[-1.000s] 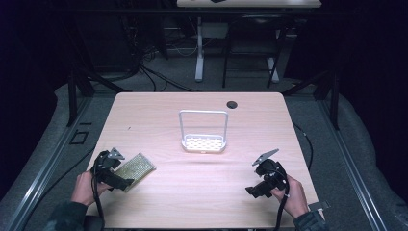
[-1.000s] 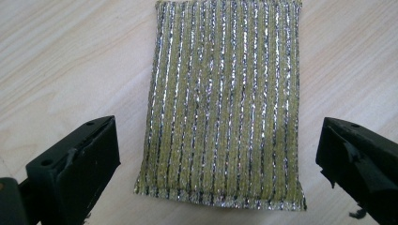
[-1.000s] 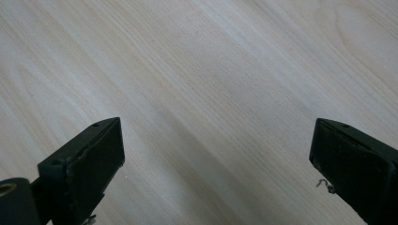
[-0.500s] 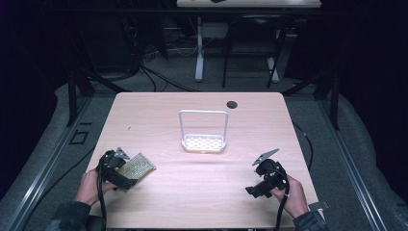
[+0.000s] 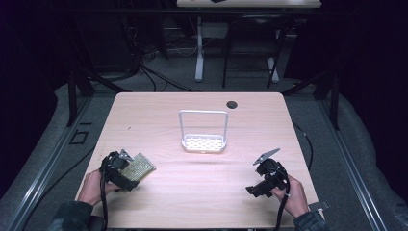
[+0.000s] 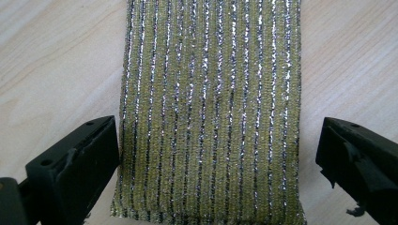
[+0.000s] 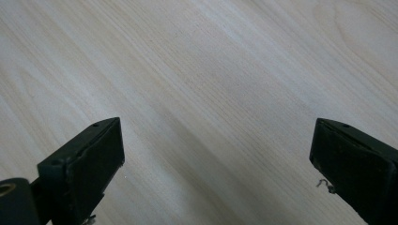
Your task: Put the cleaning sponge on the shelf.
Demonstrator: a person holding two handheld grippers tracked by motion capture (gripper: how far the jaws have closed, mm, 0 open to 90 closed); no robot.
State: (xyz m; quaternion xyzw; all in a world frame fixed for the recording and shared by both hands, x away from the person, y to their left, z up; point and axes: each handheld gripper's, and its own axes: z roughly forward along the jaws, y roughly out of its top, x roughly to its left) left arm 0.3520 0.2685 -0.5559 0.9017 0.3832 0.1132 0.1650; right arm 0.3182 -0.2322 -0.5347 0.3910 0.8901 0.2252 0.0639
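The left hand-held gripper hovers over a gold-green scouring sponge that lies flat on the surface near its front left corner; in the left gripper view the jaws stand wide apart, one on each long side of the sponge, the left jaw just at its edge and the right jaw a little clear of it; nothing is clamped yet. The right hand-held gripper rests near the front right corner, its jaws also spread apart over bare wood, holding nothing. A white wire sponge rack stands upright at the middle of the surface, well apart from both.

The step in hand looks like taking hold of the sponge, probably to carry it to the rack. To do it well: shift slightly so the sponge sits centred between the jaws; lower until the tips are beside its edges; close evenly across the narrow width; squeeze lightly, since a soft sponge will buckle; lift straight before moving.
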